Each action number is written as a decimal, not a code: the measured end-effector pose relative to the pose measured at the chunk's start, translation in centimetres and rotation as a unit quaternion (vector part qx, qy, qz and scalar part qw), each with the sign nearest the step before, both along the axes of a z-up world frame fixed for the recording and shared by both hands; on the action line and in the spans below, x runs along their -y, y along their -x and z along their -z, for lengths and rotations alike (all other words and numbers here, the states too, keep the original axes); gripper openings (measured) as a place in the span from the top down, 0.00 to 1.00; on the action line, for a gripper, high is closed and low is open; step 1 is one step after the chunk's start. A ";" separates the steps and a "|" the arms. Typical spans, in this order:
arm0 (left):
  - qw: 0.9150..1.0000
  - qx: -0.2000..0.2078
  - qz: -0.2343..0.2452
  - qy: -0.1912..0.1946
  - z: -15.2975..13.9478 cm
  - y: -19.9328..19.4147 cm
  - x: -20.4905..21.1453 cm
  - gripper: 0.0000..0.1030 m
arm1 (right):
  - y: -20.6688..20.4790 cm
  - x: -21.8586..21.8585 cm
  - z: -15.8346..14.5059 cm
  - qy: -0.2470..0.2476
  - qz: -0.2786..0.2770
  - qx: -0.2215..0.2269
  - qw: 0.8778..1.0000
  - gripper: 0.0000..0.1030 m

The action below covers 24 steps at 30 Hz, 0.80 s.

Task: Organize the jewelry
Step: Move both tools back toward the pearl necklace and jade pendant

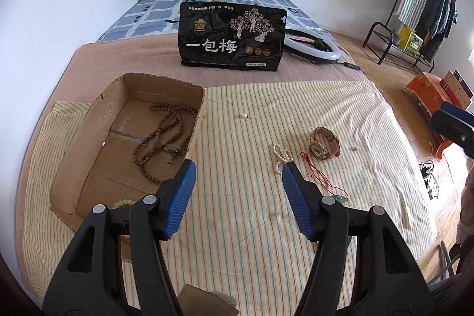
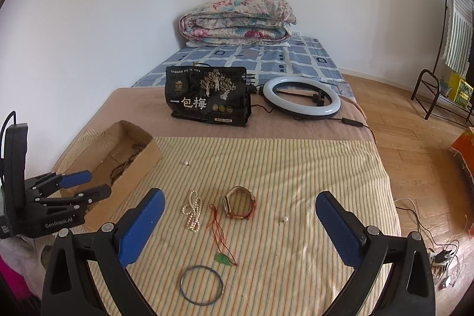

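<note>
I hold my left gripper (image 1: 238,171) above the striped cloth (image 1: 326,102), its jaws partly apart with nothing between them. My right gripper (image 2: 240,208) stands with jaws very wide and also empty. At the left sits the cardboard box (image 1: 97,120), and inside it lie a brown bead necklace (image 1: 161,135) and, at its near end, some pale beads (image 1: 126,202). On the cloth, right of the box, I see the pearl strand (image 2: 193,211), just beside it the red cord with a green pendant (image 2: 220,239), and the watch (image 2: 238,203). Nearer to me lies a thin blue bangle (image 2: 201,285). Two small pearl pieces (image 2: 285,219) lie apart. Far behind stands a black bag (image 2: 207,96).
</note>
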<state>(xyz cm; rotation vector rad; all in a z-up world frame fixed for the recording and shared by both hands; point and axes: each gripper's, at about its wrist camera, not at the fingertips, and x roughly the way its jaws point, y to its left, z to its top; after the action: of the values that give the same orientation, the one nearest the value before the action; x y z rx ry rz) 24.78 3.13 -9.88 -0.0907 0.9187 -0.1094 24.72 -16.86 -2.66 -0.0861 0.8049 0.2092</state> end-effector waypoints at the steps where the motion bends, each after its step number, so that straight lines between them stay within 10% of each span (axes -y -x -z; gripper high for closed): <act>1: 1.000 -0.007 0.000 0.003 0.4 -0.2 0.3 0.40 | 0.3 0.5 0.5 0.002 0.001 -0.004 1.000 0.00; 12: 0.996 -0.070 0.025 0.040 4.4 -2.6 2.6 0.40 | -0.1 4.1 7.3 -0.010 0.000 -0.075 0.997 0.04; 24: 0.992 -0.112 0.038 0.053 8.6 -6.3 5.3 0.46 | -0.9 0.8 13.3 0.035 -0.101 -0.145 0.984 0.29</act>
<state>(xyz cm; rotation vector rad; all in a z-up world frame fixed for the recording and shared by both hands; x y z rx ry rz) 31.09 -2.19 -18.45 -0.1700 1.1412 -0.2225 25.60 -17.64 -15.94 -0.2078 1.0962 0.3907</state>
